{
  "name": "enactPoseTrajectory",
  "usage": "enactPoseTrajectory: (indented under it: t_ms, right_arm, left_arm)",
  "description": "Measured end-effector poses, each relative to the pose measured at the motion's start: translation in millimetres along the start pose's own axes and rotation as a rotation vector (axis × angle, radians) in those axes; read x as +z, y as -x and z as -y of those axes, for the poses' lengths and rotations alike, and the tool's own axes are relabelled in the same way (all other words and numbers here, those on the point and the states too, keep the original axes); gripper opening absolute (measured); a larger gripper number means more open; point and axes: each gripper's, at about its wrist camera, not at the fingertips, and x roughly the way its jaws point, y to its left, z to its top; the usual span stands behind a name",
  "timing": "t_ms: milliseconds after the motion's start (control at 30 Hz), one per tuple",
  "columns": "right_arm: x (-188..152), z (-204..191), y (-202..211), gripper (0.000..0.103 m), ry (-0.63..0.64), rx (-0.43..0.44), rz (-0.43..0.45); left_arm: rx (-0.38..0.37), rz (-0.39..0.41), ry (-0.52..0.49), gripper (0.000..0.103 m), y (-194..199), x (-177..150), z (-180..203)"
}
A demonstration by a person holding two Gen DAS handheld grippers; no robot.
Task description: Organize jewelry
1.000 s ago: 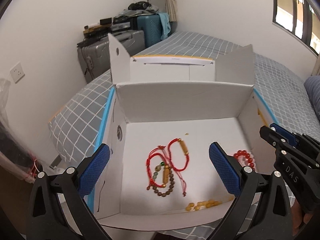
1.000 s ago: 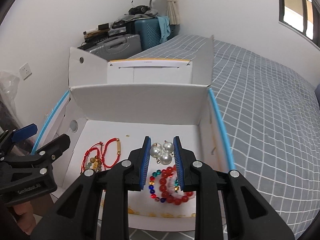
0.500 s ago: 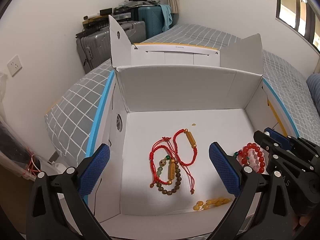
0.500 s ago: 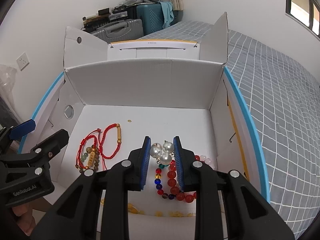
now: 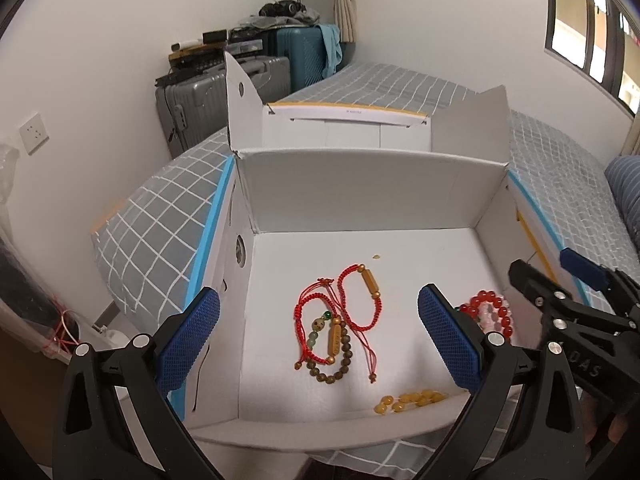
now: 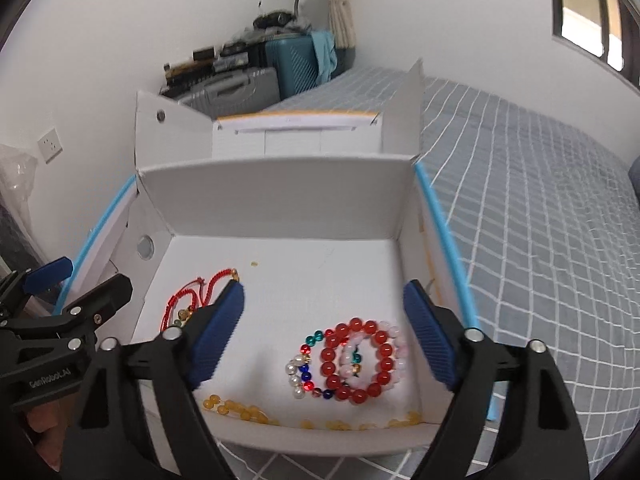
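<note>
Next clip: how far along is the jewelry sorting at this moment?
Looks mostly done: the red cord bracelets, brown bead bracelet, yellow beads, red bead bracelet and pearl-and-coloured strand all lie inside the white box. Nothing is in hand: the left gripper and right gripper are both open and empty. No jewelry shows outside the box.

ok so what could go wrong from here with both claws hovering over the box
1. The red cord bracelets lie looped over the brown bead bracelet; grabbing one would likely drag the others.
2. The red bead bracelet overlaps the multicolour beaded strand and a pale pink one, so the right claw, now open, may pinch several.
3. The yellow beads sit against the box's near wall, awkward to reach.
</note>
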Motion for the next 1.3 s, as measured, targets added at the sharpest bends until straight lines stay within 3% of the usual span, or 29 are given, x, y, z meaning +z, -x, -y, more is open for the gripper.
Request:
enactPoseTrajectory:
  t_ms: [167,367,733,1300]
  right_arm:
    - [-8,9,28,0.095,-0.008,-0.021,0.058]
    - [-29,15,54,0.095,0.001,-0.051,0.088]
    - [-67,9,77,0.095,0.005,-0.039,0.096]
    - [-75,11,73,0.095,-0.009,-0.028,0.072]
  left_arm:
    - [-0.018,0.043,0.005,0.097,23,-10,3]
    - [-0.040,0.080,-0.007,0.097,48,-34,6]
    - [-0.063,0.074,-0.023,0.097,63,-76,10]
    - [-0.026,0.082,0.011,0.097,61,-76,10]
